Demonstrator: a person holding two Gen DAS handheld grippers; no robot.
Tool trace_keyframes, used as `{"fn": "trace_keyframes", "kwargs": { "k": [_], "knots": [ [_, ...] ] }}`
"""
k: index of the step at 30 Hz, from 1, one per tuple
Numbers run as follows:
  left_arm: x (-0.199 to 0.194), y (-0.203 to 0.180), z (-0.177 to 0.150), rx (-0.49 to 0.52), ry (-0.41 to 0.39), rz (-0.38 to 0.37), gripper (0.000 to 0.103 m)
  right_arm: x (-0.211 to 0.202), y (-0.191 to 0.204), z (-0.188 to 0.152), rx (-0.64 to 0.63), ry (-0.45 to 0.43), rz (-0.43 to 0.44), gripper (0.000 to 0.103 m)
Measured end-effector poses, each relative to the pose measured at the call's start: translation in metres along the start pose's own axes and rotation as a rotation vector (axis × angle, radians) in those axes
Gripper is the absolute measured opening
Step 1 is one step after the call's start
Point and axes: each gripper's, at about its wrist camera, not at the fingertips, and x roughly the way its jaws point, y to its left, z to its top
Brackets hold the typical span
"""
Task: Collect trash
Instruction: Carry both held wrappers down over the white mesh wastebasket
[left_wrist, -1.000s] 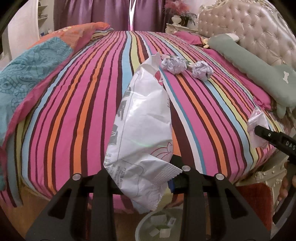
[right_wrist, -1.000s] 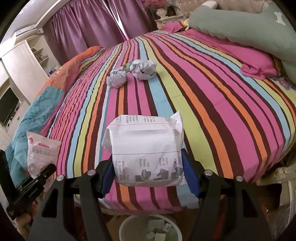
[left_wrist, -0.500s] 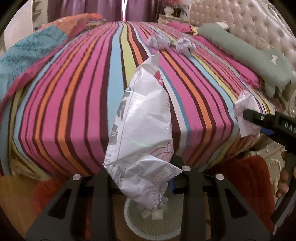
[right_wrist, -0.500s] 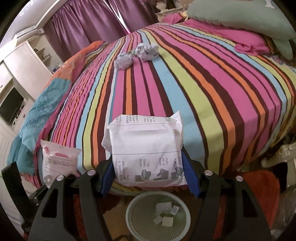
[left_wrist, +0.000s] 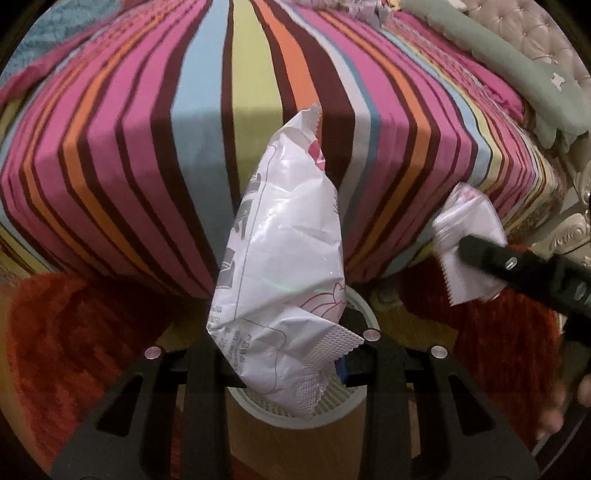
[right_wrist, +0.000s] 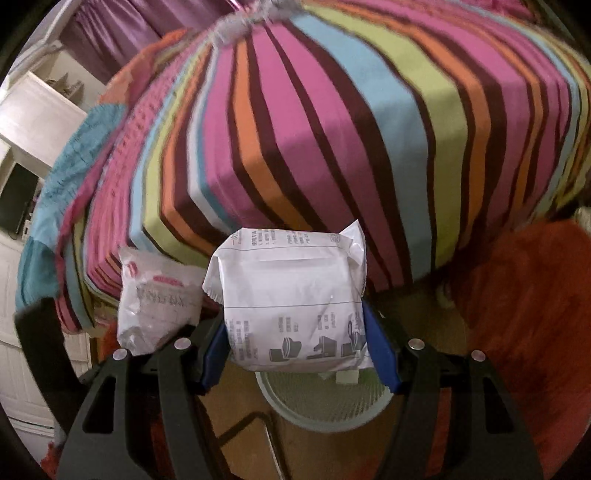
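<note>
While both tools hang above the round white mesh wastebasket (right_wrist: 325, 402), the left gripper (left_wrist: 286, 354) has its jaws clamped on a tall, crinkled white plastic wrapper (left_wrist: 284, 266), and the right gripper (right_wrist: 299, 354) has its jaws clamped on a squat white printed plastic packet (right_wrist: 295, 299). The wastebasket stands on wooden floor between patches of red shaggy rug (right_wrist: 524, 314). Beyond the wastebasket rises the foot of the bed with multicoloured striped sheet (left_wrist: 207, 122); crumpled grey paper balls (right_wrist: 236, 27) lie far from the wastebasket on the sheet.
</note>
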Motion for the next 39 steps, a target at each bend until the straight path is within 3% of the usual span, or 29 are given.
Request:
{"fn": "trace_keyframes", "kwargs": {
  "k": [8, 13, 21, 39],
  "knots": [
    [0.033, 0.004, -0.015, -0.057, 0.152, -0.046, 0.032, 0.044, -0.003, -0.014, -0.002, 0.185, -0.049, 0.062],
    [0.051, 0.011, -0.022, -0.11, 0.239, -0.063, 0.032, 0.071, -0.017, -0.014, 0.076, 0.287, -0.051, 0.062],
    [0.087, 0.011, -0.031, -0.151, 0.395, -0.07, 0.032, 0.098, -0.023, -0.017, 0.11, 0.386, -0.086, 0.062],
    [0.14, 0.019, -0.046, -0.281, 0.591, -0.061, 0.032, 0.146, -0.04, -0.038, 0.24, 0.514, -0.103, 0.062]
  ]
}}
